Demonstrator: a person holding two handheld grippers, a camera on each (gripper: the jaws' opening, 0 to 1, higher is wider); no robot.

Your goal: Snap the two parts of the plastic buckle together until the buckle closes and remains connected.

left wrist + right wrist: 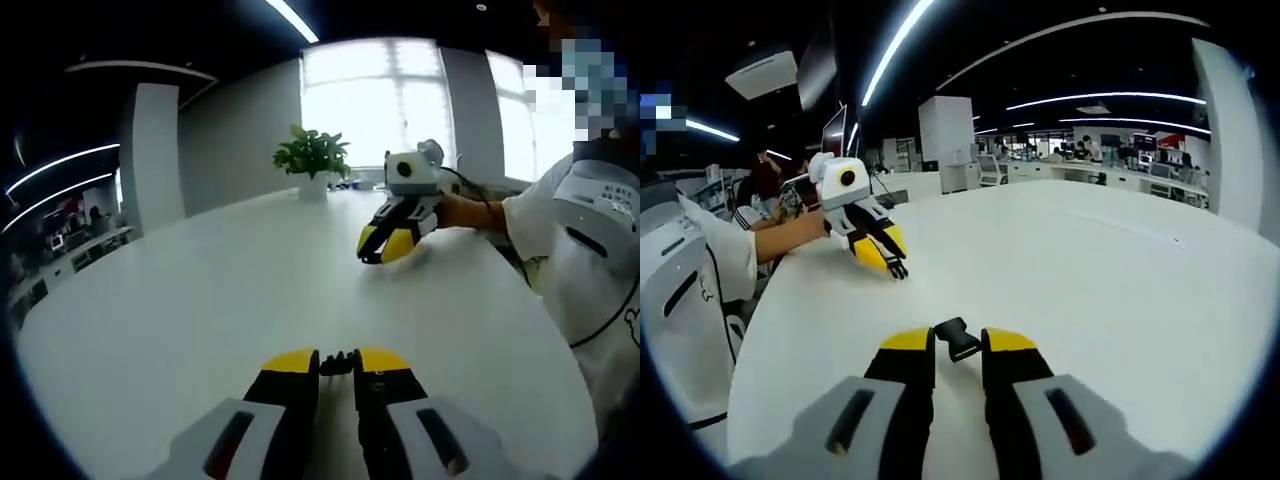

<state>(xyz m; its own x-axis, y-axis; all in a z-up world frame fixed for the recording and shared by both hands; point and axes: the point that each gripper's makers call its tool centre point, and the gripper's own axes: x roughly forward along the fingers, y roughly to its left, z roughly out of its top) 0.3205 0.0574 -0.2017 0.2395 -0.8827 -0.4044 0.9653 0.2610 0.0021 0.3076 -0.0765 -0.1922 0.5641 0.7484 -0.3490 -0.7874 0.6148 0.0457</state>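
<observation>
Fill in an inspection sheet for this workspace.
Surface: white table, bare around the grippers.
Job's things: two black buckle parts, one in each gripper, apart, not yet joined: prong part, other part.
Clutter: nothing seen.
Grippers: left gripper shut on prong part; right gripper shut on other part; both low over the table.
Cables: black cable behind right gripper.
Surroundings: potted plant, bright windows, office desks, people.
</observation>
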